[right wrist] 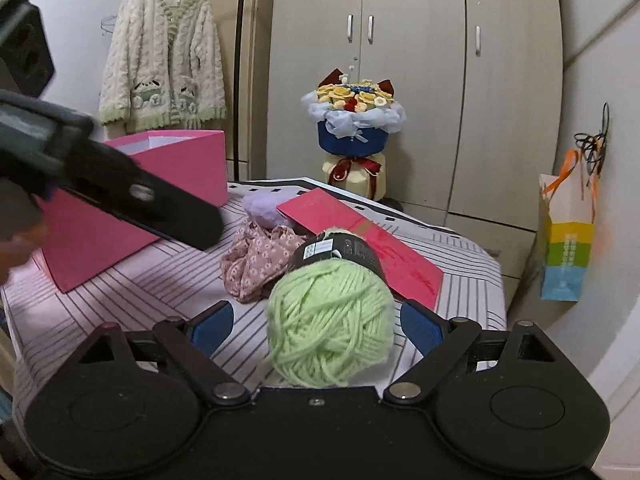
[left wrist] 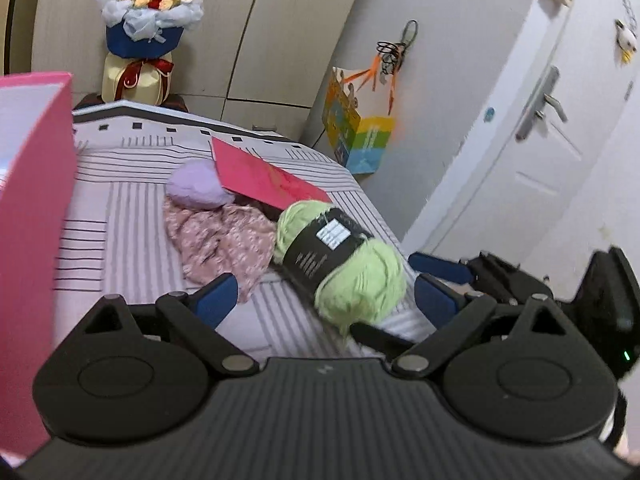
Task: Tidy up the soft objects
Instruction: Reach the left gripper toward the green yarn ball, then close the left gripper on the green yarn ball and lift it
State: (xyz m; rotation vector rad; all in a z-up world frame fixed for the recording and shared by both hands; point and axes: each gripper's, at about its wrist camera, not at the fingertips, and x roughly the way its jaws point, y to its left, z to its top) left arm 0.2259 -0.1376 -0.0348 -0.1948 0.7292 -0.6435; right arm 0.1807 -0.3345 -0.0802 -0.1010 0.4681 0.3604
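A light green yarn ball (left wrist: 340,256) with a black paper band lies on the striped bed (left wrist: 120,208). In the left wrist view its near end sits between the fingers of my open left gripper (left wrist: 326,300), not touching either pad. My right gripper (right wrist: 316,322) is also open, and the yarn ball (right wrist: 328,320) fills the gap between its blue pads without being squeezed. Behind the yarn lie a pink floral cloth (right wrist: 256,260) and a fluffy lilac ball (right wrist: 264,208), part-covered by a red card (right wrist: 360,232). The cloth (left wrist: 224,240) and the lilac ball (left wrist: 200,184) also show in the left wrist view.
An open pink box (right wrist: 160,168) stands on the bed at the left, close to the left tool (right wrist: 120,192). A flower bouquet (right wrist: 352,120) stands beyond the bed's far end. A colourful gift bag (right wrist: 568,248) hangs at the right, past the bed edge. A knitted cardigan (right wrist: 160,60) hangs behind the box.
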